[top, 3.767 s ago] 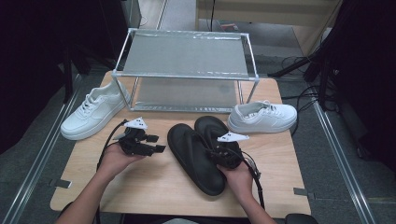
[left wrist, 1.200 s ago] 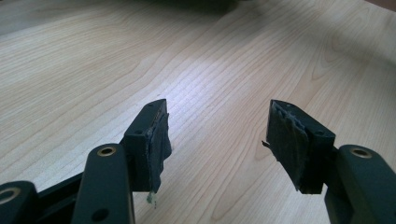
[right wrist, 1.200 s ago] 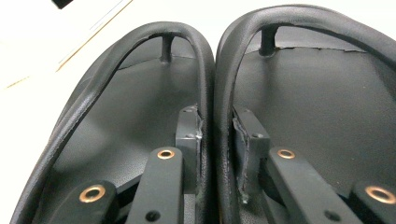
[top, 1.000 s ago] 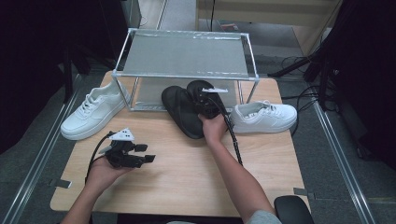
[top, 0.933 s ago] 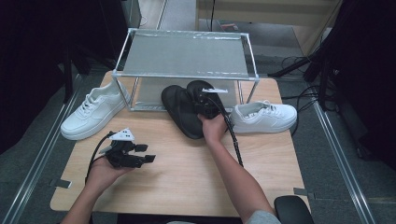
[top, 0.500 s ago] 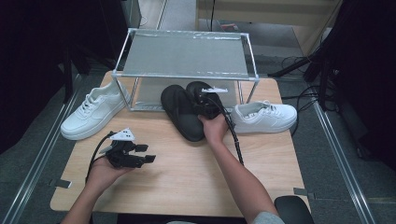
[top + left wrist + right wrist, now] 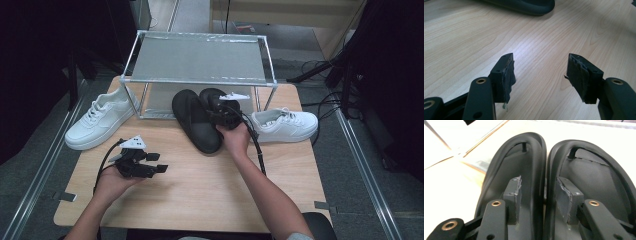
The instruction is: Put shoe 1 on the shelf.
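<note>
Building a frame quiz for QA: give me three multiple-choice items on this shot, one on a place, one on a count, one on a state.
1. Where do the toes of the black flip-flops lie?
A. Under the front edge of the metal rack
B. On top of the rack
C. At the table's near edge

2. How many white sneakers are on the table?
A. One
B. Two
C. Three

3. How do the jaws of the left gripper stand?
A. Shut on a flip-flop
B. Shut on a sneaker
C. Open, with nothing between them

Key: 1 A, the high view shows the toes tucked beneath the rack's front bar. 2 B, one sneaker left of the rack, another to its right. 3 C, the left gripper view shows bare wood between the pads.
</note>
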Action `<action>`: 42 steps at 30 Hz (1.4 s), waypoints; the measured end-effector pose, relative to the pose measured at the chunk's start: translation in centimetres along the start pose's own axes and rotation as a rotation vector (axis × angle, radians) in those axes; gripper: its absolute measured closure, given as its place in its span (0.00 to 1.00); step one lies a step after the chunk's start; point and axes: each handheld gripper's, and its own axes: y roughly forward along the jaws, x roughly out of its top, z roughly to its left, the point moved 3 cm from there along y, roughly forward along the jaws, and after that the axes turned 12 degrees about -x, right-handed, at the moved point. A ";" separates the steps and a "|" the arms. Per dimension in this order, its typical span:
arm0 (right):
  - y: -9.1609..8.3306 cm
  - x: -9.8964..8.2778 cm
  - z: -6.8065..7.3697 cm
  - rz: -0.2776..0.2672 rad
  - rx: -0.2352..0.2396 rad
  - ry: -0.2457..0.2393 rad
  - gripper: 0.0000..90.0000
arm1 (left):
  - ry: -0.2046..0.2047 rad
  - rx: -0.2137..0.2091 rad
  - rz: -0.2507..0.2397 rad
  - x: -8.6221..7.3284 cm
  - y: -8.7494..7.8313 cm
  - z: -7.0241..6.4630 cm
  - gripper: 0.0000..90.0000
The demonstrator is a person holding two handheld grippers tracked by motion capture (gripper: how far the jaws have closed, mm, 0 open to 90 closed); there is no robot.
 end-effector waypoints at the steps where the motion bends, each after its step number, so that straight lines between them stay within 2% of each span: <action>1: -0.4 -0.1 0.1 -0.001 0.007 -0.006 0.64 | 0.002 0.000 0.000 0.1 0.1 0.0 0.44; 8: -2.5 -1.2 0.1 -0.010 0.051 -0.034 0.64 | 0.018 -0.012 0.013 0.8 0.6 0.4 0.44; 14: -4.3 -2.8 -0.1 -0.024 0.099 -0.048 0.65 | 0.028 -0.021 0.019 1.6 1.1 0.6 0.44; 18: -5.4 -3.9 -0.3 -0.030 0.111 -0.063 0.64 | 0.031 -0.030 0.021 2.1 1.6 0.7 0.44; 21: -6.2 -4.7 -0.4 -0.031 0.110 -0.078 0.59 | 0.041 -0.034 0.016 2.5 1.8 0.9 0.44; 23: -6.7 -5.3 -0.3 -0.038 0.117 -0.075 0.59 | 0.038 -0.043 0.005 2.6 2.0 1.0 0.45; 25: -7.2 -5.9 -0.3 -0.036 0.127 -0.071 0.59 | 0.042 -0.039 0.034 3.0 2.2 1.1 0.45; 31: -8.0 -7.8 -0.3 -0.023 0.155 -0.070 0.58 | 0.050 -0.048 0.012 3.8 2.5 1.4 0.46; 33: -8.2 -8.3 -0.3 -0.023 0.148 -0.073 0.58 | 0.047 -0.047 0.036 4.1 2.7 1.6 0.46; 37: -8.1 -8.8 -0.5 -0.019 0.139 -0.072 0.59 | 0.065 -0.046 0.033 4.8 2.8 1.9 0.52; 38: -8.1 -8.8 -0.6 -0.021 0.140 -0.070 0.59 | 0.068 -0.046 0.014 4.9 2.8 2.0 0.54; 40: -8.1 -8.9 -0.7 -0.027 0.136 -0.071 0.59 | 0.043 -0.064 0.023 5.2 2.8 2.3 0.63; 42: -8.1 -8.9 -0.9 -0.026 0.137 -0.063 0.58 | 0.058 -0.061 0.005 5.9 2.6 2.3 0.72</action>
